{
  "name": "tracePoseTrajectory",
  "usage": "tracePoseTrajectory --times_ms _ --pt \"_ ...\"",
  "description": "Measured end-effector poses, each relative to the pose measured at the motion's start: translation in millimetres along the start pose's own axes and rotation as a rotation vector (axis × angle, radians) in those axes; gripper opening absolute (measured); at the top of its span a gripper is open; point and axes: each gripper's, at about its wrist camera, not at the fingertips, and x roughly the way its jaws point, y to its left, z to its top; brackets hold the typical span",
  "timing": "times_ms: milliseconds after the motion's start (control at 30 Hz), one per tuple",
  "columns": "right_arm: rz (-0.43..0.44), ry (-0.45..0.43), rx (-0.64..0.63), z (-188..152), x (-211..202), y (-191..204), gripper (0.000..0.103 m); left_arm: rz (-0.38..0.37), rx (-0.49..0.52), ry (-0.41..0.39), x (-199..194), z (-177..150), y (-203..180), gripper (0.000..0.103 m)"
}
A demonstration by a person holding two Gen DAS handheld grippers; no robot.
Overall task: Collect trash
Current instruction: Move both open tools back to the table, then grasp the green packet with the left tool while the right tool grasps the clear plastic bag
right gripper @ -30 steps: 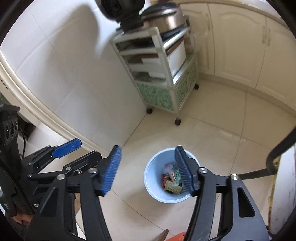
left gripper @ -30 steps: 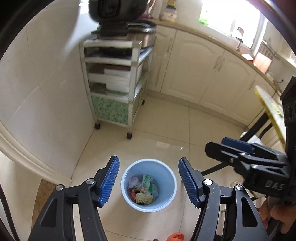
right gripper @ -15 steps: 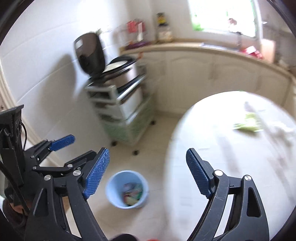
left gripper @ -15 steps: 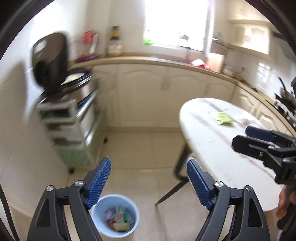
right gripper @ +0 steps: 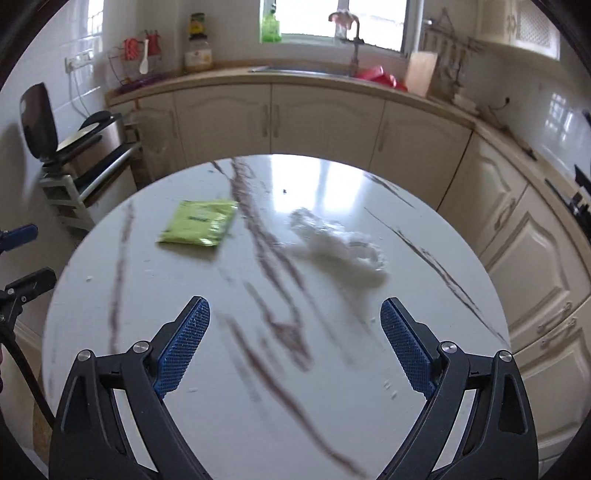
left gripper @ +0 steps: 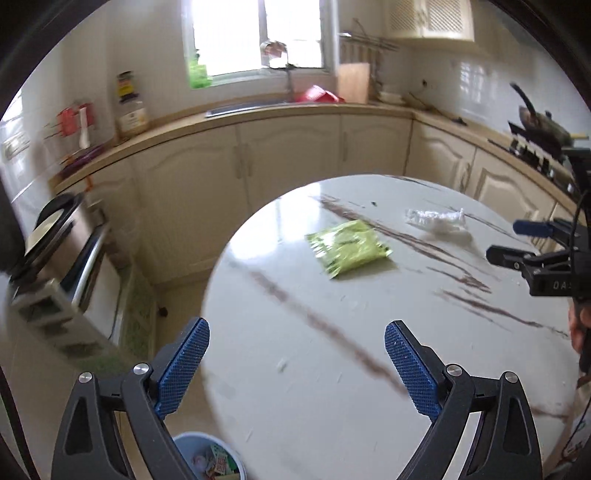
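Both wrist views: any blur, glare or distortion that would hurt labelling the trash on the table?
Left wrist: streaky motion blur, green packet smeared, window blown out. Right wrist: blur too, window glare on the table, crumpled plastic soft. Both: fisheye bending, dark corners.

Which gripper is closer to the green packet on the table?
Left, slightly. The green packet lies straight ahead of the left gripper; from the right gripper it sits ahead and off to the left.

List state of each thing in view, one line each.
left hand-held gripper: open, jaws just widened, empty.
right hand-held gripper: open, jaws just widened, empty.
green packet: lying flat on table.
clear plastic wrap: crumpled on table.
blue bin: on floor, holding trash.
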Motion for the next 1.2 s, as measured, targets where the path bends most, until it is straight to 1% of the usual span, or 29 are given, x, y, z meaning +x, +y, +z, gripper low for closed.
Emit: tracePoseTrajectory --times_ms 67,133,167,267,300,367,433,467,500,533,567,667,767,833,867,900,933,967,1000,1033,1067,1100,1133,1167,1200 --pt "0.005 0.022 -0.038 5 18 -13 0.094 -0.017 0.023 0.015 30 22 4 0.093" --pt "0.027 0.038 -0.056 7 33 -21 0.094 -0.039 0.045 0.028 54 37 2 0.093" --pt "0.044 0.050 -0.060 12 44 -24 0.094 -0.037 0.055 0.041 73 47 2 0.093" --pt "0.055 0.075 -0.076 23 70 -28 0.093 -0.034 0.065 0.074 106 62 1 0.093" --pt "0.056 0.074 -0.073 24 78 -34 0.093 -0.040 0.058 0.083 117 68 2 0.093" --pt "0.092 0.086 -0.062 29 91 -40 0.093 -0.054 0.028 0.087 134 79 4 0.093" --pt "0.107 0.089 -0.056 32 101 -45 0.091 -0.076 -0.001 0.091 147 89 4 0.094" --pt "0.118 0.096 -0.055 33 105 -46 0.089 -0.083 -0.009 0.101 155 94 4 0.094" --pt "0.128 0.098 -0.054 32 107 -48 0.084 -0.074 -0.015 0.114 164 99 4 0.094" --pt "0.135 0.099 -0.055 33 110 -48 0.083 -0.051 -0.023 0.129 174 106 4 0.094" --pt "0.139 0.104 -0.058 33 112 -49 0.082 -0.044 -0.032 0.139 183 111 4 0.094" --pt "0.147 0.115 -0.064 33 120 -51 0.071 -0.040 -0.039 0.162 206 124 -1 0.094" --pt "0.155 0.108 -0.069 34 120 -51 0.071 -0.001 -0.006 0.196 230 134 -16 0.094" --pt "0.161 0.107 -0.074 34 119 -51 0.068 0.023 0.008 0.220 243 138 -21 0.096" --pt "0.166 0.105 -0.078 34 119 -50 0.064 0.017 -0.005 0.214 248 140 -21 0.094" --pt "0.169 0.103 -0.083 35 118 -49 0.060 0.003 -0.017 0.214 251 138 -23 0.094" --pt "0.167 0.103 -0.088 35 117 -48 0.058 -0.017 -0.039 0.214 256 139 -20 0.094" --pt "0.171 0.099 -0.091 34 116 -47 0.053 -0.024 -0.045 0.211 256 138 -20 0.092" --pt "0.172 0.098 -0.092 34 116 -47 0.049 -0.030 -0.034 0.203 257 137 -21 0.090" --pt "0.172 0.095 -0.093 34 115 -46 0.048 -0.044 -0.026 0.195 257 137 -21 0.082" --pt "0.175 0.092 -0.094 34 114 -46 0.042 -0.057 -0.009 0.190 256 137 -24 0.070" --pt "0.179 0.087 -0.094 33 113 -45 0.032 -0.072 0.004 0.185 254 138 -27 0.060" --pt "0.180 0.084 -0.094 32 112 -44 0.027 -0.092 0.016 0.179 251 137 -30 0.032" --pt "0.179 0.081 -0.093 31 111 -43 0.022 -0.118 0.034 0.184 250 137 -33 0.020" --pt "0.176 0.080 -0.091 31 110 -43 0.020 -0.121 0.047 0.188 252 137 -35 0.019"
